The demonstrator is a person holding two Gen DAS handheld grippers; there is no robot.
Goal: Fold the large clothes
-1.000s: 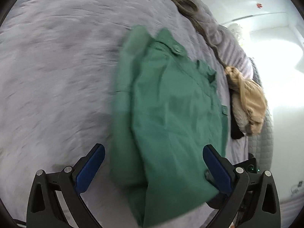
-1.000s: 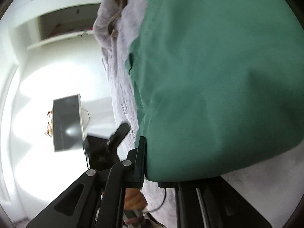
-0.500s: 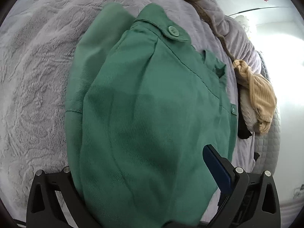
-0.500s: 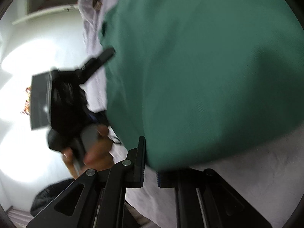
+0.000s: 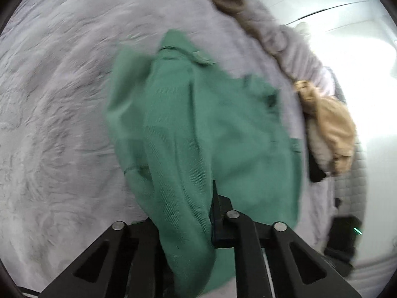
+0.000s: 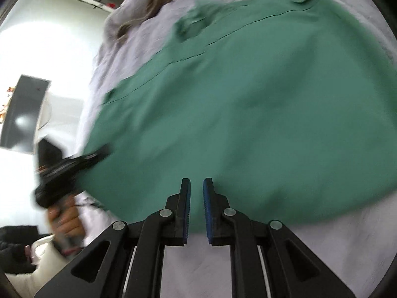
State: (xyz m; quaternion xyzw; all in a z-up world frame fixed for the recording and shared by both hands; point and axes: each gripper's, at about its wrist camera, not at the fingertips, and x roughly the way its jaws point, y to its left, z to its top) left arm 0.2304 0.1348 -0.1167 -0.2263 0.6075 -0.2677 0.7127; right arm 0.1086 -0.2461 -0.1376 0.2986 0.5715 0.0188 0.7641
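A green buttoned garment (image 5: 203, 134) lies folded on the grey fleece bed cover (image 5: 62, 114). My left gripper (image 5: 198, 213) is shut on the garment's near edge, and cloth drapes over its left finger. In the right wrist view the same green garment (image 6: 248, 114) fills the middle. My right gripper (image 6: 196, 186) is nearly shut, with a narrow gap and nothing in it, just above the garment's near edge. The left gripper and the hand holding it (image 6: 64, 173) show at the garment's left edge.
A tan garment (image 5: 330, 129) and a dark one lie bunched at the bed's right edge. A brown cloth strip (image 5: 230, 0) runs along the far edge. A white floor and a grey box (image 6: 22, 114) lie beyond the bed.
My left gripper went from wide open over the garment to shut on its near edge. My right gripper let go of the edge that it held, and its blue pads show bare.
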